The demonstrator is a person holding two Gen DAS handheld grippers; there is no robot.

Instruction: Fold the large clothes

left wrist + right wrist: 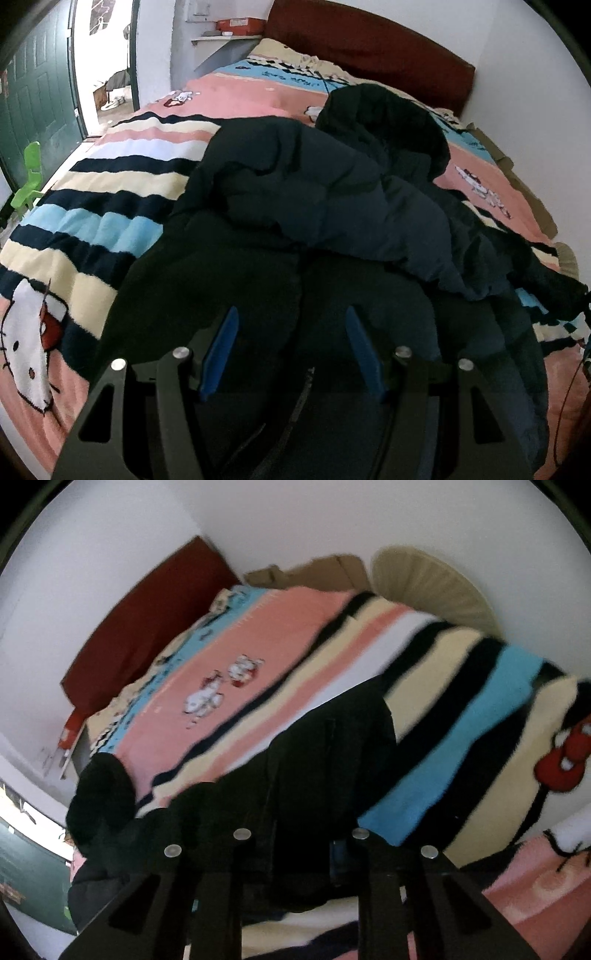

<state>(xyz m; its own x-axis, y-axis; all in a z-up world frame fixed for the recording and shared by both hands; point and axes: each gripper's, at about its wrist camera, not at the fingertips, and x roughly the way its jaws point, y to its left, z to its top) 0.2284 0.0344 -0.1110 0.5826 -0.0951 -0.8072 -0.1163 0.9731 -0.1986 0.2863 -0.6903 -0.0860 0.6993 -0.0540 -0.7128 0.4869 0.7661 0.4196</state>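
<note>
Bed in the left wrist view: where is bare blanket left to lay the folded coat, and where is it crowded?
The dark coat fills the middle and near side, under the open left tool. Bare striped blanket lies between the coat and the door-side edge, and a pink band runs between the hood and the pillows. Only a narrow strip shows between coat and wall.

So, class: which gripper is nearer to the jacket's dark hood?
Left, as far as the views show. The left gripper hovers open over the jacket, its hood straight ahead. The right gripper holds the jacket's edge, hood off to its left.
</note>
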